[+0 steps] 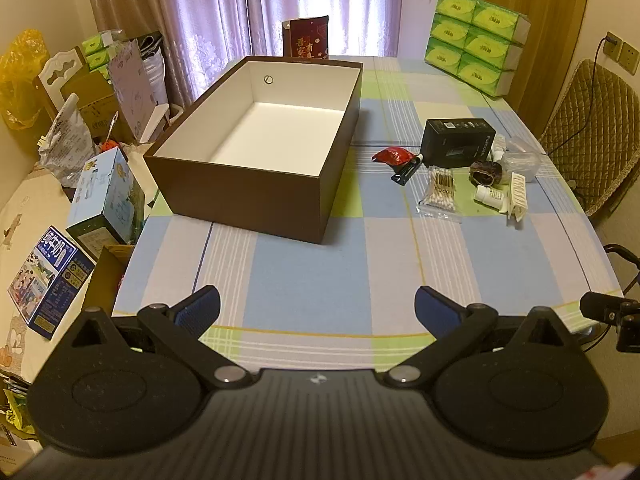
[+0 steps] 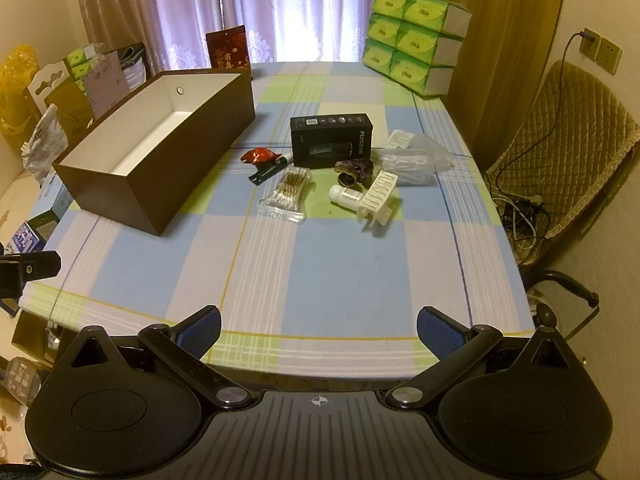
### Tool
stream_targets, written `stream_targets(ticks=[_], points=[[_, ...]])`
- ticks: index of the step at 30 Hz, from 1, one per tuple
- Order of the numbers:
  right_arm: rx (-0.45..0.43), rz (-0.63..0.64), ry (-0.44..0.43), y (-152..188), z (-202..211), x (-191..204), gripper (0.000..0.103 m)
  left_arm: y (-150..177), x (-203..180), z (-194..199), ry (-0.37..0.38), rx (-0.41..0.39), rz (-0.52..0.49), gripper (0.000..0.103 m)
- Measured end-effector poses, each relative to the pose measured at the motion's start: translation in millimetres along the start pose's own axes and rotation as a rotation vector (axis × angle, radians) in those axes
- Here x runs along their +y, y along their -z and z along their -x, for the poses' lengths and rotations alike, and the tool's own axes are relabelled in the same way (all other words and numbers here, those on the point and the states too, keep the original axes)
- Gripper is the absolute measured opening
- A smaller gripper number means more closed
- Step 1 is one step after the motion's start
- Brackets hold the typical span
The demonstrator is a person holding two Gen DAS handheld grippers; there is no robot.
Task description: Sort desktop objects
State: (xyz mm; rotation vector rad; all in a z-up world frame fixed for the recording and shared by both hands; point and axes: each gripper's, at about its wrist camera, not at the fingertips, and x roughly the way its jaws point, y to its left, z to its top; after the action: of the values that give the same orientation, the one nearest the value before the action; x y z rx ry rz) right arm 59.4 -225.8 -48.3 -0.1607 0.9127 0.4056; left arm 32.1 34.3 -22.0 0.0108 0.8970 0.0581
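Observation:
An empty brown box (image 1: 256, 200) (image 2: 160, 176) with a white inside stands on the checked tablecloth, left of centre. To its right lies a cluster: a black carton (image 1: 456, 142) (image 2: 332, 140), a red wrapper (image 1: 392, 157) (image 2: 260, 157), a bag of cotton swabs (image 1: 440, 192) (image 2: 286, 194), a white bottle (image 1: 490, 196) (image 2: 346, 195), a white plastic rack (image 1: 518, 194) (image 2: 378, 196) and a clear bag (image 2: 408, 160). My left gripper (image 1: 318, 308) hangs open over the near table edge. Over that same edge my right gripper (image 2: 318, 328) is open too, holding nothing.
Green tissue packs (image 1: 476, 40) (image 2: 412, 40) are stacked at the far right corner. A dark red card (image 1: 306, 38) stands behind the box. Cartons and bags (image 1: 80, 200) crowd the left side off the table. A padded chair (image 2: 568, 140) with cables stands at right.

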Motion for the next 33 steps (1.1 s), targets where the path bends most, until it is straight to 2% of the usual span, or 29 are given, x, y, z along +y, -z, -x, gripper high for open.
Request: stream_targets(ticks=[33], points=[[0.007,0.0,-0.011,-8.8,-8.9,8.8,0.101,-1.5,5.6,-7.7,-0.01,0.01,0.011,0.102]])
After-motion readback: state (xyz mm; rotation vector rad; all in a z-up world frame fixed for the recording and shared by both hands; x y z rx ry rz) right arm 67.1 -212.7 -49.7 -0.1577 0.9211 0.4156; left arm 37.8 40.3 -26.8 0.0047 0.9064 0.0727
